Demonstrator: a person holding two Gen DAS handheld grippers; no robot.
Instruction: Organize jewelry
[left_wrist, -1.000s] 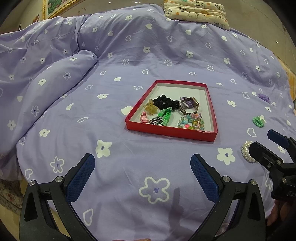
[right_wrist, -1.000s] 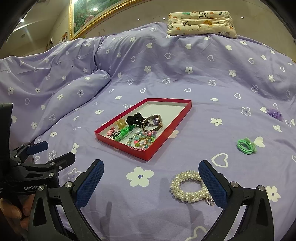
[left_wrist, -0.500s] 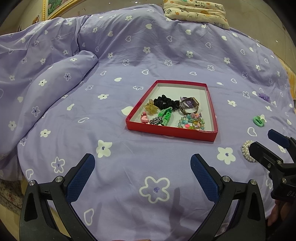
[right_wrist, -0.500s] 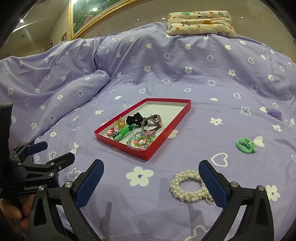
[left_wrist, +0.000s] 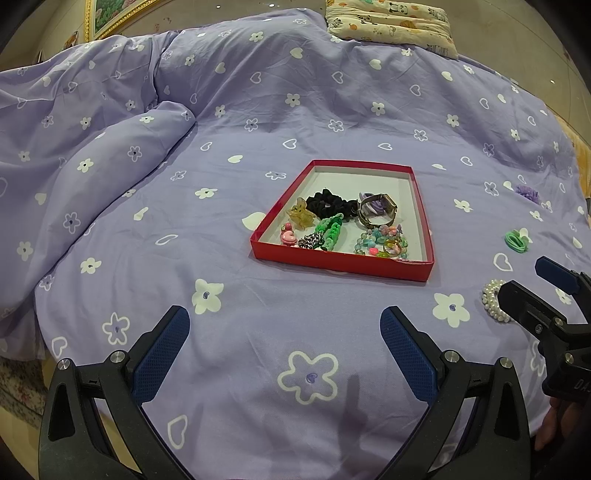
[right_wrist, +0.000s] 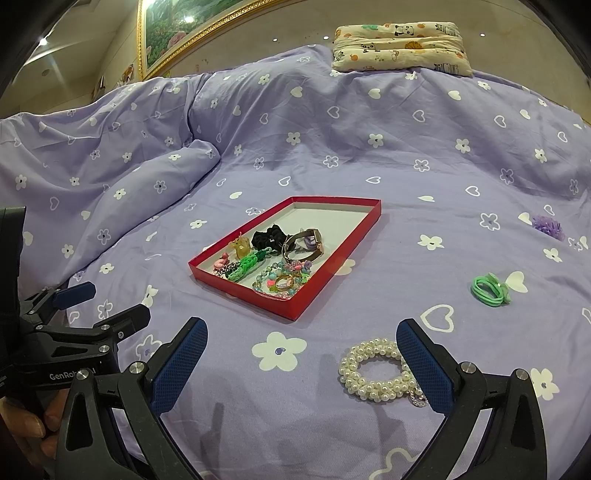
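Observation:
A red tray (left_wrist: 334, 264) (right_wrist: 325, 286) lies on the purple bed cover and holds a black scrunchie (left_wrist: 328, 203), a watch (left_wrist: 376, 212), a green band (left_wrist: 330, 229), beaded bracelets (left_wrist: 384, 245) and small clips. A pearl bracelet (right_wrist: 373, 369) (left_wrist: 493, 301) lies on the cover just inside my right gripper's right finger. A green hair tie (right_wrist: 489, 290) (left_wrist: 517, 240) and a purple scrunchie (right_wrist: 548, 227) (left_wrist: 528, 192) lie further right. My left gripper (left_wrist: 284, 347) is open and empty, short of the tray. My right gripper (right_wrist: 301, 354) is open and empty.
A folded patterned pillow (right_wrist: 400, 46) lies at the head of the bed. The duvet is bunched into a ridge (left_wrist: 110, 158) at the left. A gold-framed picture (right_wrist: 177, 29) hangs on the wall behind.

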